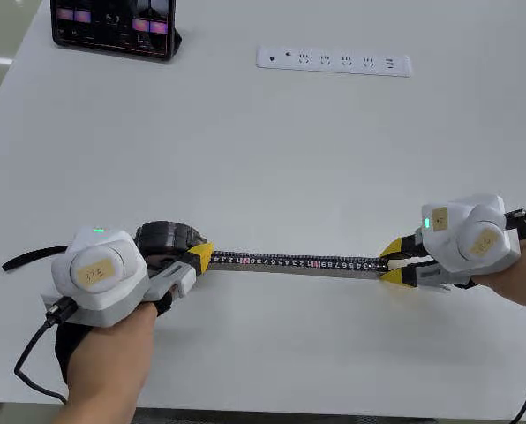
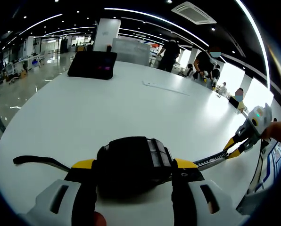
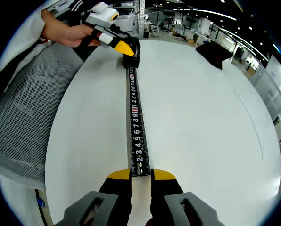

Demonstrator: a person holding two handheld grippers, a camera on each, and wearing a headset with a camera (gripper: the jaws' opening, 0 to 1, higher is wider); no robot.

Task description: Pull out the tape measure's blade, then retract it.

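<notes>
A black tape measure case [image 1: 166,243] rests on the white table, and my left gripper [image 1: 199,257] is shut on it; the case [image 2: 132,165] sits between the yellow-tipped fingers [image 2: 84,164]. Its dark blade [image 1: 298,262] with white numbers lies stretched flat across the table to the right. My right gripper [image 1: 392,262] is shut on the blade's end. In the right gripper view the blade [image 3: 136,132] runs from the gripper [image 3: 141,174] away to the case [image 3: 131,60] held by the left gripper [image 3: 123,47]. A black wrist strap [image 1: 32,256] trails left of the case.
A white power strip [image 1: 334,62] lies at the back of the table. A black tablet-like device [image 1: 115,26] stands at the back left. Black cables [image 1: 33,349] hang from the grippers. People stand beyond the table [image 2: 187,59] in the left gripper view.
</notes>
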